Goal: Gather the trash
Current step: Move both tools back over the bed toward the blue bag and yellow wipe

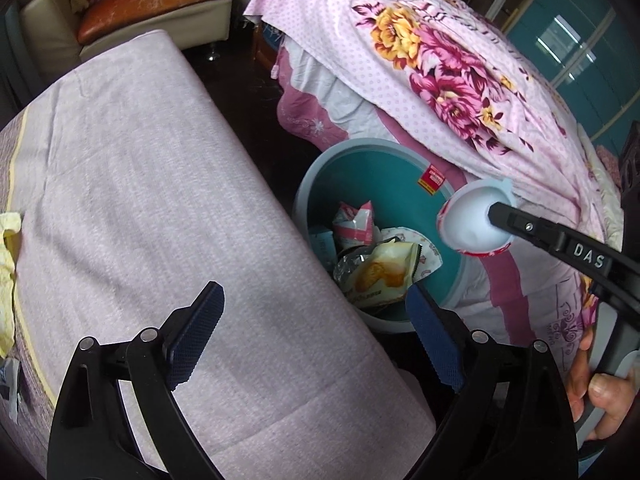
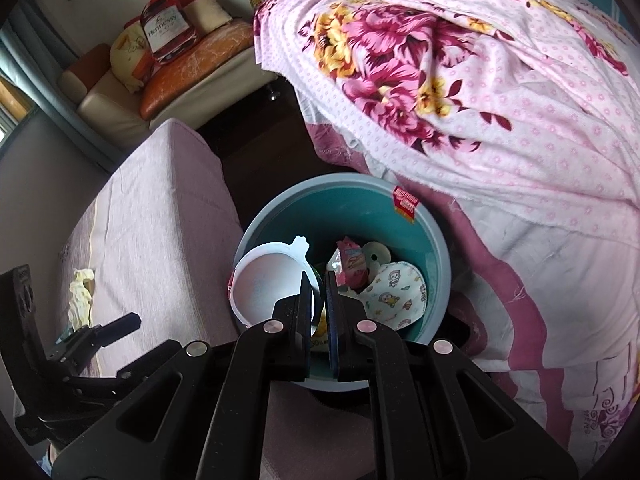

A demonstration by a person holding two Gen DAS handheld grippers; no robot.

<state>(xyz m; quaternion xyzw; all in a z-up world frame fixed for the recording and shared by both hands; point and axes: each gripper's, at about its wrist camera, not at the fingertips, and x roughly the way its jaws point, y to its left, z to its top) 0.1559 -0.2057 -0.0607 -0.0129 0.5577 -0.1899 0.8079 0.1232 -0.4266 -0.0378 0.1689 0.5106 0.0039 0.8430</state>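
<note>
- Now, from the left wrist view, the left gripper (image 1: 314,336) has its two blue-padded fingers wide apart and holds nothing. It hangs over the edge of the pale pink padded bench (image 1: 132,200), near the round teal bin with a grey rim (image 1: 384,168). The bin already has wrappers in it. The right gripper (image 1: 496,214) pinches the rim of a white plastic cup with a red printed outside (image 1: 472,220), up above the far side of the bin.
- From the right wrist view, the right gripper (image 2: 318,280) has its fingers almost together, squeezed on the cup's (image 2: 268,284) thin wall. One finger is inside the cup and one is outside. The cup sticks out to the left of the jaws, over the bin's (image 2: 344,184) near-left rim.
- To do this step well, I think the cup should come a bit more over the middle of the bin. Then the fingers can let go, so it falls inside and does not bounce off the rim.
</note>
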